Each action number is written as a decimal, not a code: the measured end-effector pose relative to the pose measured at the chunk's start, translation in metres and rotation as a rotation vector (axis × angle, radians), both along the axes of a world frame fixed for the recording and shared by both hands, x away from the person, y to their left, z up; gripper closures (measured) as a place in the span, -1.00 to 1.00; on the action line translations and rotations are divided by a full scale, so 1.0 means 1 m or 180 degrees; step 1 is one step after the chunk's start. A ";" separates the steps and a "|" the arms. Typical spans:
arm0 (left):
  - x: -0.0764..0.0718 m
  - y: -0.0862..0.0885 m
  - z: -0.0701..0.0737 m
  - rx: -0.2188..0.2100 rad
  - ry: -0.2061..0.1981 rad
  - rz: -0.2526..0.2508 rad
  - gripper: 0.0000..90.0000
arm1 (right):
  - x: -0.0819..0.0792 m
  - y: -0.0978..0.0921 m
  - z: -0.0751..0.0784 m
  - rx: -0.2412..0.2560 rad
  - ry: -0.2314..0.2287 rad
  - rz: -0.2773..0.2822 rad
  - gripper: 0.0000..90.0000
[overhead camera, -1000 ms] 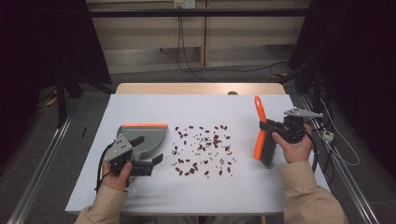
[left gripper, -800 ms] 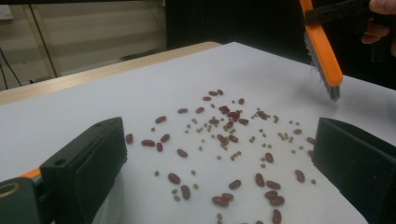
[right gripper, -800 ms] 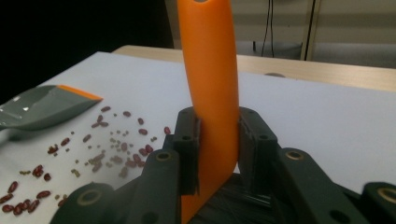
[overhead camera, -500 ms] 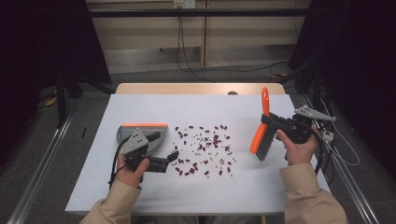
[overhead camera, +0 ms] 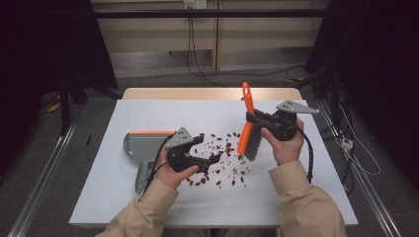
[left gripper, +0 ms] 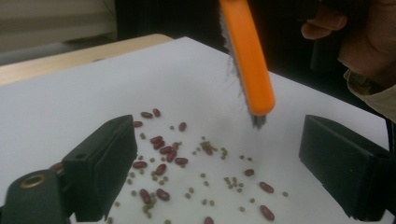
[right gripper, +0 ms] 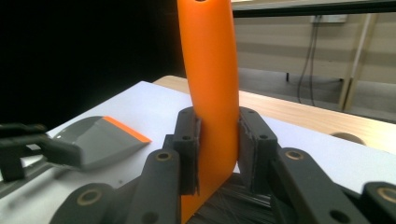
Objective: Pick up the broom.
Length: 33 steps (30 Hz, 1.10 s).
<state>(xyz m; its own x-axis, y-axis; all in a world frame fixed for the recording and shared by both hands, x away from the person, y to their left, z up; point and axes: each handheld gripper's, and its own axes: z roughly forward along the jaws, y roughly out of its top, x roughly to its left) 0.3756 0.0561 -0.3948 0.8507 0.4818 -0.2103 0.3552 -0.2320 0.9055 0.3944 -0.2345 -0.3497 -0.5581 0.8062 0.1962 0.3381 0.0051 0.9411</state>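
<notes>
Small red beans and green seeds point(overhead camera: 225, 148) lie scattered mid-table on the white sheet point(overhead camera: 148, 197). My left gripper point(overhead camera: 208, 150) hovers low over their left edge, jaws open and holding nothing; beans point(left gripper: 163, 154) show between the jaws of the left gripper point(left gripper: 219, 140). My right gripper point(overhead camera: 253, 121) is shut on the handle of an orange brush point(overhead camera: 247, 123), whose dark bristles hang just above the beans' right side. The orange brush point(left gripper: 247, 60) faces my left gripper. In the right gripper view, the brush handle point(right gripper: 212, 84) rises between the shut jaws of the right gripper point(right gripper: 217, 140).
A grey dustpan point(overhead camera: 143, 145) with an orange lip lies flat, left of the beans and beside my left hand; the dustpan point(right gripper: 102, 135) also sits beyond the brush. The table's wooden far edge point(overhead camera: 212, 94) is bare. Cables run along the floor at the right.
My left gripper has moved right, from the dustpan's handle to the edge of the beans. My right gripper has carried the brush left and down toward the beans.
</notes>
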 end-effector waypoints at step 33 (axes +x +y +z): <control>0.013 -0.004 -0.014 0.0078 0.0108 0.0720 0.58 | 0.005 0.079 -0.020 0.0055 0.0141 -0.0183 -0.25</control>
<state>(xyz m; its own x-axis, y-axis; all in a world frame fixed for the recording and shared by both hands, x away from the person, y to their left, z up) 0.3889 0.0526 -0.4091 0.7131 0.6647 -0.2228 0.4308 -0.1647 0.8873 0.3990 -0.1558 -0.3696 -0.5014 0.8330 0.2338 0.3789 -0.0316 0.9249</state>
